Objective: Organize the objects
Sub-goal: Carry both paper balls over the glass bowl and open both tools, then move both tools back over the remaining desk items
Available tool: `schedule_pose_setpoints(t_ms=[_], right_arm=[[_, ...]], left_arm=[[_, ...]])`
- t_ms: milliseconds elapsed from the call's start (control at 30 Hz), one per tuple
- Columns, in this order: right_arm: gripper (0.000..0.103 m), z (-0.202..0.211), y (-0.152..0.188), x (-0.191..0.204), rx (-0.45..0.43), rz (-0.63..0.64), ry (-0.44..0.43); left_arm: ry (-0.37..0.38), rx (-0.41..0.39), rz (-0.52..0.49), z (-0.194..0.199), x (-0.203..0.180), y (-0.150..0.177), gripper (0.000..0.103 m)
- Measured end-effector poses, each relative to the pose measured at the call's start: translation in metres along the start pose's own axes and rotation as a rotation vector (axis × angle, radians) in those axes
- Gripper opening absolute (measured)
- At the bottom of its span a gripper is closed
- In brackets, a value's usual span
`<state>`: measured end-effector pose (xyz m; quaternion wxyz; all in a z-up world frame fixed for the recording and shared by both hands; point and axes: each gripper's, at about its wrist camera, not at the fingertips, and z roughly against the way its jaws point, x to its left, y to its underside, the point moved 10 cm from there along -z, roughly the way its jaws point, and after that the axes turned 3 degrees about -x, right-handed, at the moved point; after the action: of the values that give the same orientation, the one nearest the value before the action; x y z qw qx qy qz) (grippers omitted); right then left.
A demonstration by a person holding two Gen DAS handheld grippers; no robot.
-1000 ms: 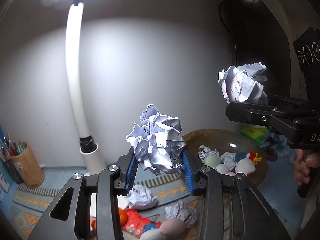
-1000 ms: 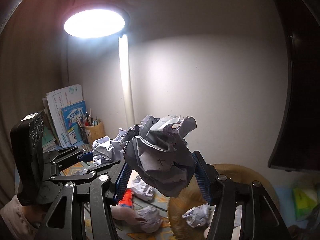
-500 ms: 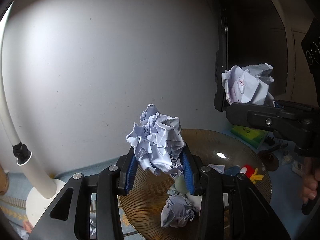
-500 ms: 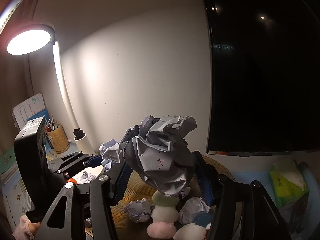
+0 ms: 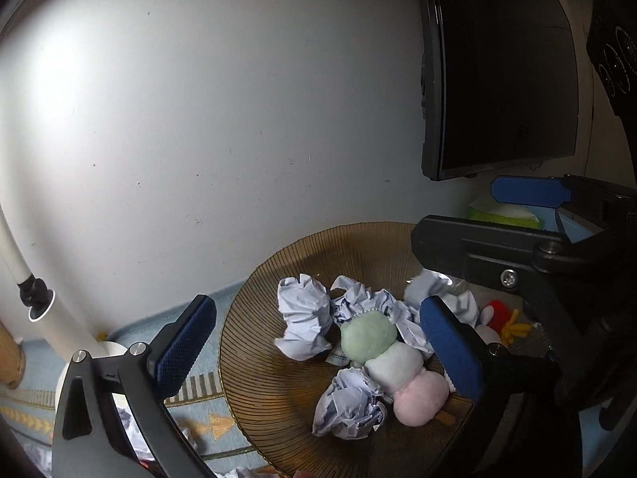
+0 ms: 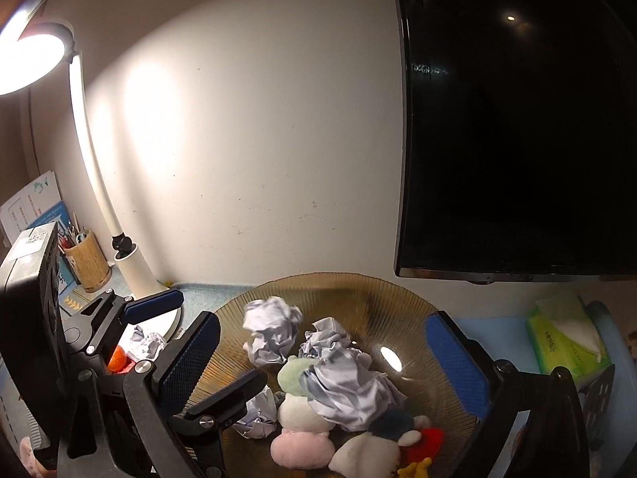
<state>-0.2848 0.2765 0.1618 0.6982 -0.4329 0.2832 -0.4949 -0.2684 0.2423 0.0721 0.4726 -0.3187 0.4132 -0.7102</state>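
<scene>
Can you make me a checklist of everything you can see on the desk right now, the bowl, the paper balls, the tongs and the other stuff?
Surface: blue patterned mat.
Job's things: crumpled paper balls and plush toys lie in the brown bowl.
Clutter: paper ball and orange thing on the mat.
Tongs: left tongs and right tongs opening, nothing between them.
Cables: nothing seen.
Surroundings: lit lamp, pencil cup, dark screen, tissue pack.

I saw crumpled paper balls (image 5: 304, 326) heaped in the ribbed amber bowl (image 5: 254, 362), loose among soft toys: a green, white and pink plush (image 5: 384, 354) lay across the middle, a red-and-yellow one (image 6: 424, 446) near the rim.
</scene>
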Motion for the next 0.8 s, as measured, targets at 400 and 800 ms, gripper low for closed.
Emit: schedule_pose_setpoints(t_ms=[400,800], right_arm=[[0.103,0.047,-0.034,0.062,-0.078,0.077,-0.095],[0.103,0.052,0.036,0.192,-0.036,0.111,-0.332]], left_arm=[[-0.089,-0.031,-0.005,0.057,0.054,-0.012,0.103],[-0.321,0.136,0.099,0.163,0.201,0.110,0.103]])
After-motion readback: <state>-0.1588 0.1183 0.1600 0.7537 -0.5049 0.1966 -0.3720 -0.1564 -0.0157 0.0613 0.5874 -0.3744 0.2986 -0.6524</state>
